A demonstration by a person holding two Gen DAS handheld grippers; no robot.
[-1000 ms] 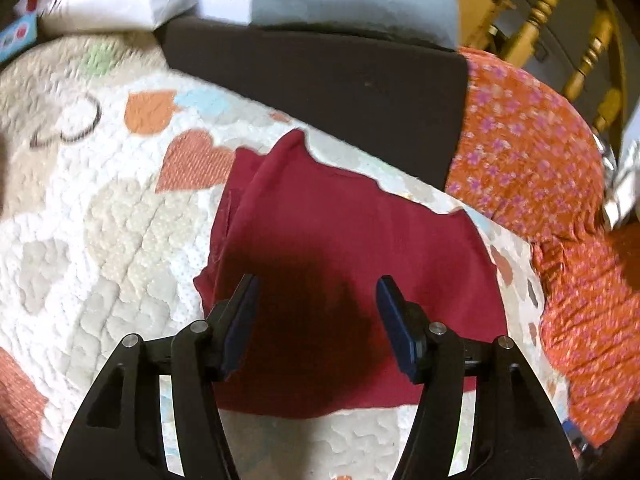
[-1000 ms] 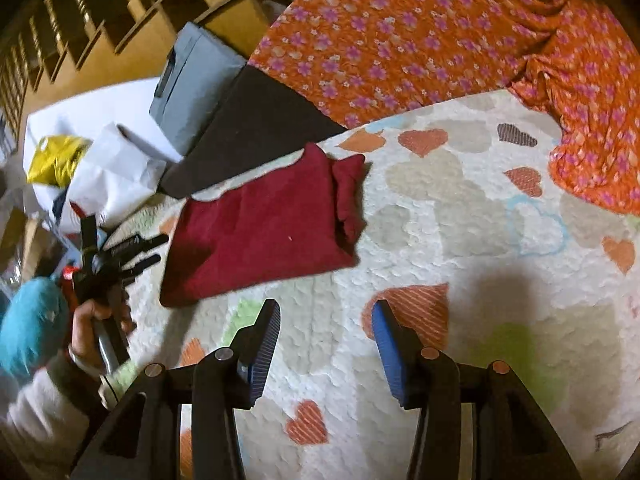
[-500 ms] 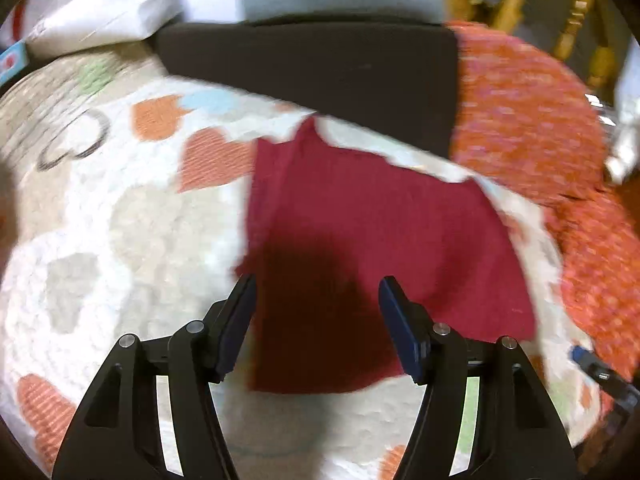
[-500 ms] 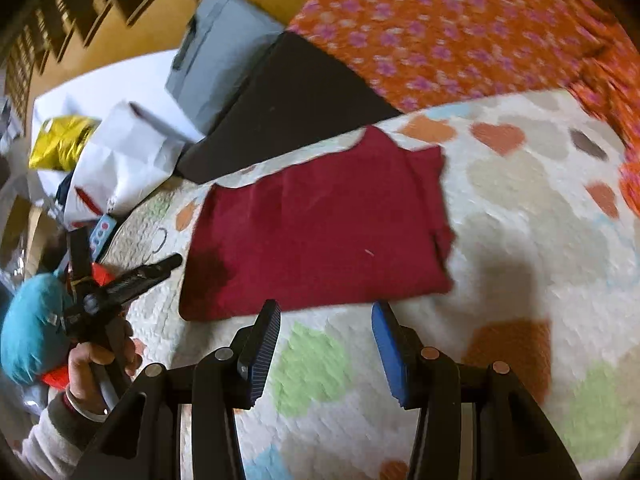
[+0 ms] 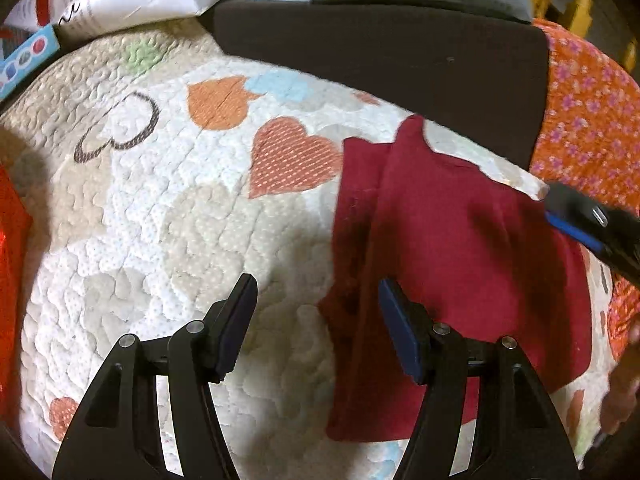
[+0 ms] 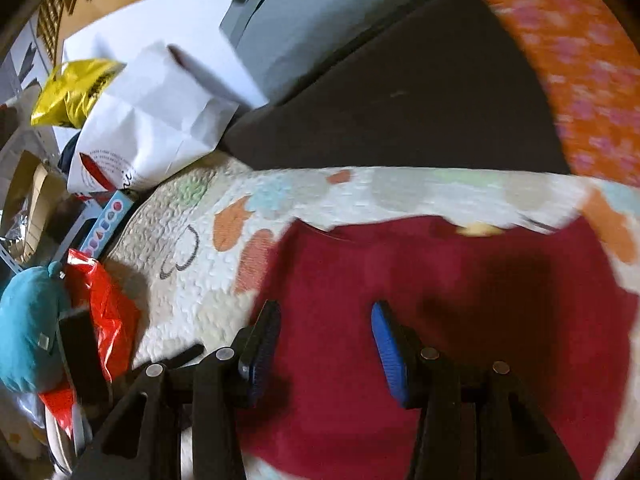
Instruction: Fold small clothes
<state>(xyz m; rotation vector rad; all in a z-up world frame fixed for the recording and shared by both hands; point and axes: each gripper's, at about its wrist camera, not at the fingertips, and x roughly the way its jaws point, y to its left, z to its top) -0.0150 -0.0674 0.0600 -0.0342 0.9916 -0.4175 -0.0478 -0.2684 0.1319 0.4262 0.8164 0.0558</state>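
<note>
A dark red garment [image 5: 452,264] lies flat on a white quilt with heart patterns [image 5: 160,220]; one side is folded over. My left gripper [image 5: 316,324] is open and empty, above the garment's left edge. My right gripper [image 6: 324,344] is open and empty, low over the garment [image 6: 460,312], and also shows at the right of the left wrist view [image 5: 592,228].
A dark cushion [image 5: 384,68] and a grey one [image 6: 320,28] lie behind the quilt. An orange flowered cloth [image 5: 588,128] is at the right. A white paper bag [image 6: 148,120], a yellow bag [image 6: 72,88], red plastic [image 6: 100,300] and a teal plush [image 6: 28,320] lie at the left.
My left gripper has shifted left, so the garment now sits to its right. My right gripper has moved in over the garment. Both stay open.
</note>
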